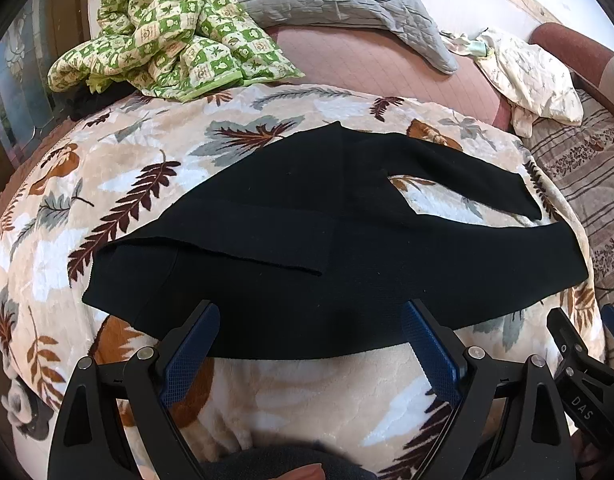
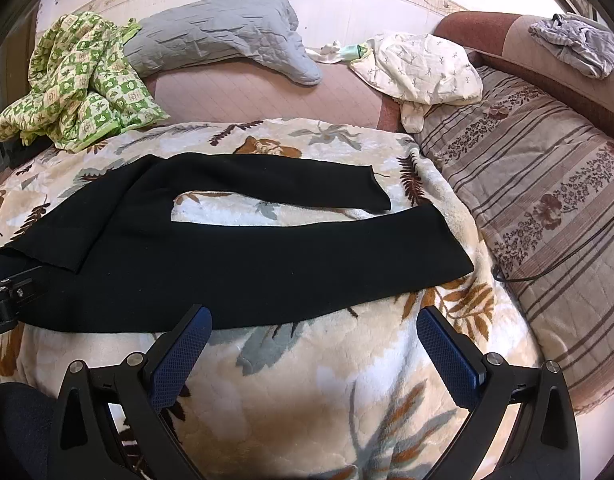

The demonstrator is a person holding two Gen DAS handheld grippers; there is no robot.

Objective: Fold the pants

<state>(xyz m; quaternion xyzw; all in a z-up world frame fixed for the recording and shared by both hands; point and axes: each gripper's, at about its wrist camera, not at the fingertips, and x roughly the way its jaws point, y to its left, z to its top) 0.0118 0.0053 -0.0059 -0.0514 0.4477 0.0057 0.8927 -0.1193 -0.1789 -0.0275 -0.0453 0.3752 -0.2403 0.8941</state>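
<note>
While the black pants (image 1: 347, 240) are spread flat across the middle of the leaf-patterned blanket (image 1: 119, 184), both grippers are held just short of the garment's near edge with nothing between their fingers. In the left wrist view the left gripper (image 1: 311, 344) is seen at the bottom centre of the frame, its blue pads (image 1: 191, 352) spread wide, the tips overlapping the lower hem of the cloth in the picture; whether they touch it cannot be told. In the right wrist view the right gripper (image 2: 313, 344) is likewise spread apart at the bottom centre, with the pants (image 2: 235, 248) lying above it across the middle of the frame and the two legs stretched towards the right, a gap of blanket (image 2: 307, 360) showing between them. A flap of fabric is folded over at the waist end, on the left of both frames. A green checked quilt (image 1: 167, 36) is bunched in the upper left, and a grey pillow (image 2: 219, 32) lies beside it.
</note>
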